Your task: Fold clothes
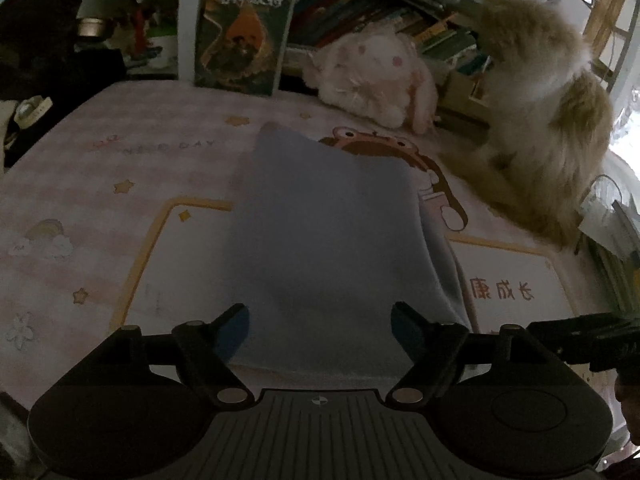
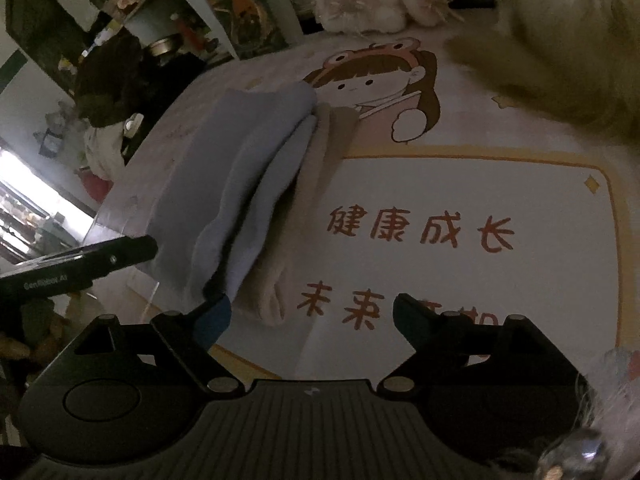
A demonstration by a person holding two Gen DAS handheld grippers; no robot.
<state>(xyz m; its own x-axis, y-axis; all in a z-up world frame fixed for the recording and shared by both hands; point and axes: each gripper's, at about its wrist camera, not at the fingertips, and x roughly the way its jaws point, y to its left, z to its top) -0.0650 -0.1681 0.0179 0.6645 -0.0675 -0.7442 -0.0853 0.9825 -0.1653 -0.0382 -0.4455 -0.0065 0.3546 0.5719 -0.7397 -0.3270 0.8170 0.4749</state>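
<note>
A light blue garment point(image 1: 320, 240) lies folded on the printed table mat point(image 1: 140, 184). In the right wrist view the blue garment point(image 2: 240, 184) rests in layers on top of a beige garment point(image 2: 316, 184). My left gripper point(image 1: 320, 320) is open, its fingers straddling the near edge of the blue garment without holding it. My right gripper point(image 2: 312, 316) is open and empty, just right of the stack's near end, above the mat point(image 2: 440, 184). The left gripper's body point(image 2: 80, 264) shows at the left of the right wrist view.
A fluffy cream-and-ginger cat point(image 1: 552, 120) sits at the mat's right far side. A white plush rabbit point(image 1: 372, 76) and an upright book point(image 1: 244, 32) stand at the back. Bookshelves and clutter lie beyond the table's edges.
</note>
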